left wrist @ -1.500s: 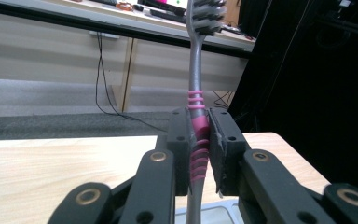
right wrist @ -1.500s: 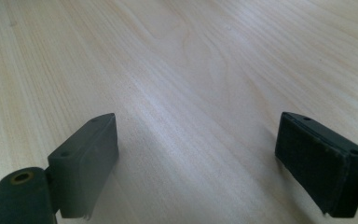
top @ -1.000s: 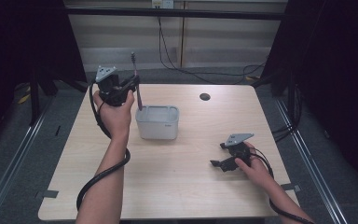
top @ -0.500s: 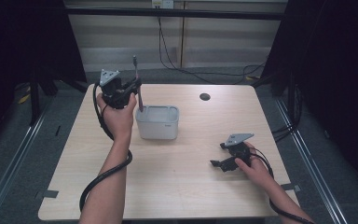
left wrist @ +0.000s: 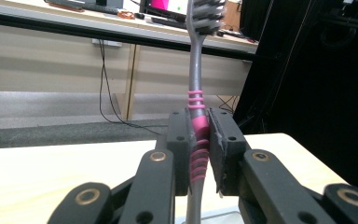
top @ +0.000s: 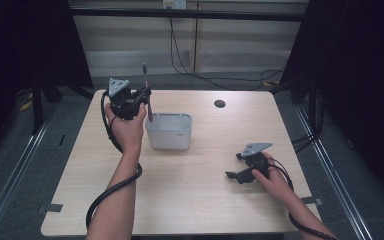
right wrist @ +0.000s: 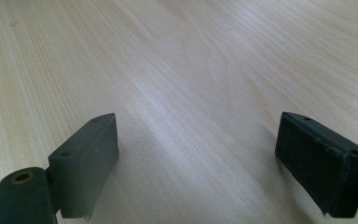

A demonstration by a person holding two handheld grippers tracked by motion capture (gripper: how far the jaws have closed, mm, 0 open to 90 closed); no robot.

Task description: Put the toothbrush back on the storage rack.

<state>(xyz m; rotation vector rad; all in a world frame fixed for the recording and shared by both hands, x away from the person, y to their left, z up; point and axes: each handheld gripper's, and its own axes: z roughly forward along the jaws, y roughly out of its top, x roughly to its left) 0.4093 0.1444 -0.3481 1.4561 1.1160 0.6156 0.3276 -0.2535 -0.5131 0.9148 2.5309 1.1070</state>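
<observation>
A grey toothbrush with a pink ribbed grip (left wrist: 196, 126) stands upright, bristles up, clamped between the pads of my left gripper (left wrist: 199, 149). In the high view the left gripper (top: 139, 96) hovers with the toothbrush (top: 147, 95) just left of and above a grey open bin (top: 169, 131) at the table's middle. My right gripper (top: 236, 175) rests low on the wooden table at the right, held by a hand. Its jaws stand wide apart in the right gripper view (right wrist: 200, 163), with bare wood between them.
The wooden table (top: 205, 200) has a small round black hole (top: 220, 104) near its far edge. Black cables trail from both grippers along the forearms. Dark curtains flank the table, and metal rails run along both sides on the floor.
The left hand with the toothbrush has shifted slightly toward the bin. The right hand and its gripper have stayed where they were.
</observation>
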